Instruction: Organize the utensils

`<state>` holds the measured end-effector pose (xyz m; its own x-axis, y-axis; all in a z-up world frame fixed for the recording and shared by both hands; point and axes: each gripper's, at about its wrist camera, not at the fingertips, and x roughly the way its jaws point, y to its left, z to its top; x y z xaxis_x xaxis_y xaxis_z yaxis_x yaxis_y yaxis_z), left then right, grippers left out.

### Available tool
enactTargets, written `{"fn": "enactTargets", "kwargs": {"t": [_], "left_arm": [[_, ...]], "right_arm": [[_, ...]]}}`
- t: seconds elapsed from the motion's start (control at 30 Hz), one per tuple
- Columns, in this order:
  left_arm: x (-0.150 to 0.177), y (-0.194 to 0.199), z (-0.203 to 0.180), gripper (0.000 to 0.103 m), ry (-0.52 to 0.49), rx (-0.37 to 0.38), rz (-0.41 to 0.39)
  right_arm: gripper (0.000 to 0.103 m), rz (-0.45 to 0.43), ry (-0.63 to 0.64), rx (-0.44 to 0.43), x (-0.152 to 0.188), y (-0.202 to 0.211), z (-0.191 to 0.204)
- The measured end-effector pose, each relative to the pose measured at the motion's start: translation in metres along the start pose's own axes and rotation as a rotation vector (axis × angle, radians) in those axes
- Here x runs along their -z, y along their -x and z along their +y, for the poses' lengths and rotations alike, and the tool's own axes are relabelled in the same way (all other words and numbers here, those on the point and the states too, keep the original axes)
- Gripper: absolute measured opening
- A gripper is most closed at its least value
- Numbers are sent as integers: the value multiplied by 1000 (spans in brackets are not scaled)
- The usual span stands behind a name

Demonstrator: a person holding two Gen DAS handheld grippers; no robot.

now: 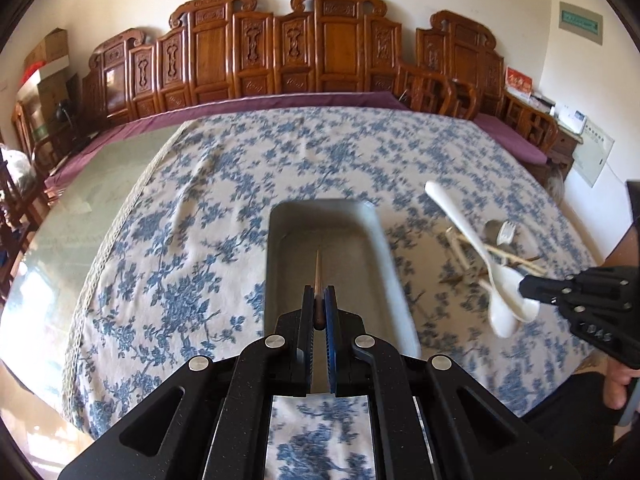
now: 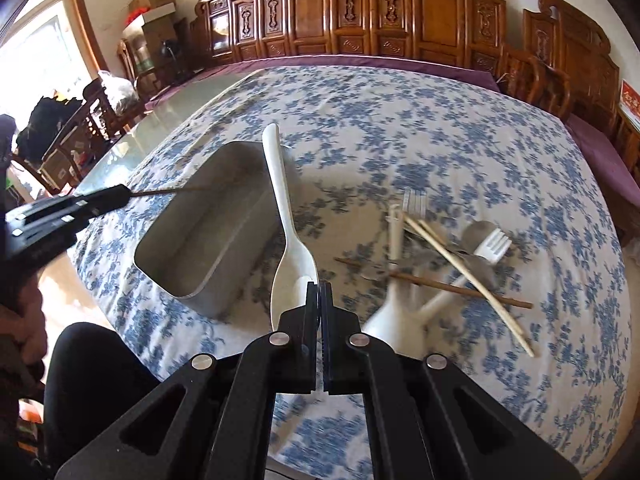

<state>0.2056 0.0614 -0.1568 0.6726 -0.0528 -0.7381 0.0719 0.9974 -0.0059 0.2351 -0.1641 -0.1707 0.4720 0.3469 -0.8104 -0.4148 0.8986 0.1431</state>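
A grey metal tray (image 1: pixel 280 240) (image 2: pixel 192 256) sits on the blue-flowered tablecloth. My left gripper (image 1: pixel 319 292) is shut on a brown chopstick (image 1: pixel 318 272) that points out over the tray; it also shows in the right wrist view (image 2: pixel 172 191). My right gripper (image 2: pixel 319 286) (image 1: pixel 528 290) is shut on the bowl edge of a white spoon (image 2: pixel 280 200) (image 1: pixel 480 248), held in the air beside the tray's right side, handle pointing away. A pile of utensils (image 2: pixel 452 256) lies to the right: a white fork, a pale chopstick, a brown chopstick, a metal spoon.
The tablecloth (image 1: pixel 200 200) covers most of a glass-topped table; bare glass (image 1: pixel 80 184) lies to the left. Carved wooden chairs (image 1: pixel 280 48) line the far side. A person's leg (image 2: pixel 92 364) is at the near table edge.
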Motion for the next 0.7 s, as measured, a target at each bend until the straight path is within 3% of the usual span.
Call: {"fn": "enactTargets", "kwargs": {"t": [0.43, 0.57, 0.7], "left_arm": [[10, -36, 20, 5, 41, 27, 127], [6, -28, 28, 17, 48, 31, 112], [2, -16, 37, 18, 43, 21, 88]], "right_arm": [[2, 29, -11, -28, -20, -27, 36], [2, 30, -13, -38, -25, -32, 48], [2, 38, -32, -52, -31, -41, 60]]}}
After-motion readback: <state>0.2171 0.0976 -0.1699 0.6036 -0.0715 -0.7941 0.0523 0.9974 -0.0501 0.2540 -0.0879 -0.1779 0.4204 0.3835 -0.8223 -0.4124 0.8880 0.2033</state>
